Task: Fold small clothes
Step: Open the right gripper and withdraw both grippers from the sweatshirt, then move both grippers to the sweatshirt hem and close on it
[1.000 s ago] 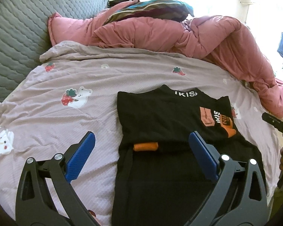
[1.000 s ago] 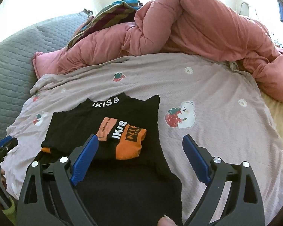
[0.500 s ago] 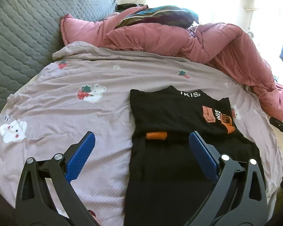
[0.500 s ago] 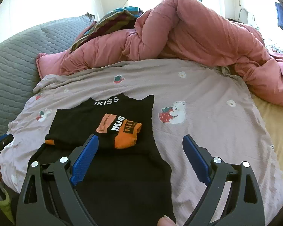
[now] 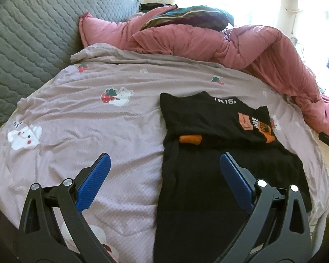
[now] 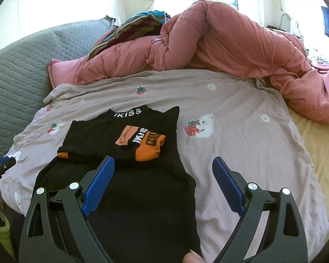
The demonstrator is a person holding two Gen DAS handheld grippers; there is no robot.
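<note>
The black garment (image 5: 210, 144) is shown lying flat on the mauve bedsheet (image 5: 111, 135), its upper part already doubled over so that the orange-cuffed sleeves (image 6: 149, 146) rest across the body, with the collar lettering toward the pink duvet (image 6: 230, 43). Compared with one second earlier, both grippers are seen to have been drawn back and raised, so that more of the bed and the grey headboard (image 5: 26, 35) is taken in. The left gripper (image 5: 163, 175) and the right gripper (image 6: 163, 175) are held with jaws spread wide, nothing being pinched, each hovering above the garment's near hem. The sleeve fold is judged complete; a lengthwise fold from the hem is probably to be made next.
</note>
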